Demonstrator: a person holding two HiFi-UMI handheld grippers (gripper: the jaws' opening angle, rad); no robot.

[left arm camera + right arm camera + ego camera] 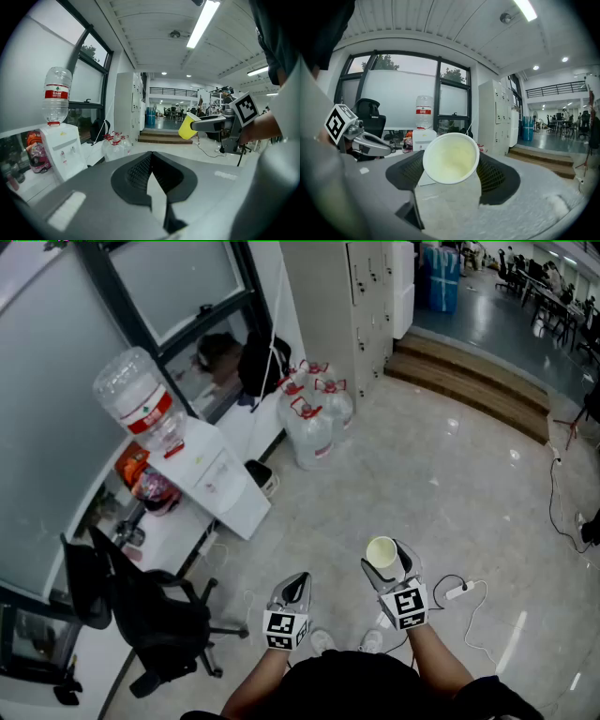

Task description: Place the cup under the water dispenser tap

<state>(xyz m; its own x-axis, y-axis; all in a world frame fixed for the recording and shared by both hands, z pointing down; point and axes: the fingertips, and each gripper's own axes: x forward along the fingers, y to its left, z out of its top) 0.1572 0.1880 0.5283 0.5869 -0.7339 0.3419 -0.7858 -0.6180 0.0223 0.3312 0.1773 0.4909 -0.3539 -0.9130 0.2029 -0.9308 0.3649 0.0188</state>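
Cup [451, 158] clamped in right gripper [386, 563] fingers, left gripper [297, 582] fingers pressed together, open floor [422, 484] toward water dispenser [220, 484]

The head view looks steeply down from high up at the floor [450, 493], with the left hand-held gripper [297, 579] and right hand-held gripper [386, 563] near its bottom edge. Each gripper view looks out low along its own jaws. The right one sits right behind the cup [451, 158]. All three show the water dispenser [220, 486].
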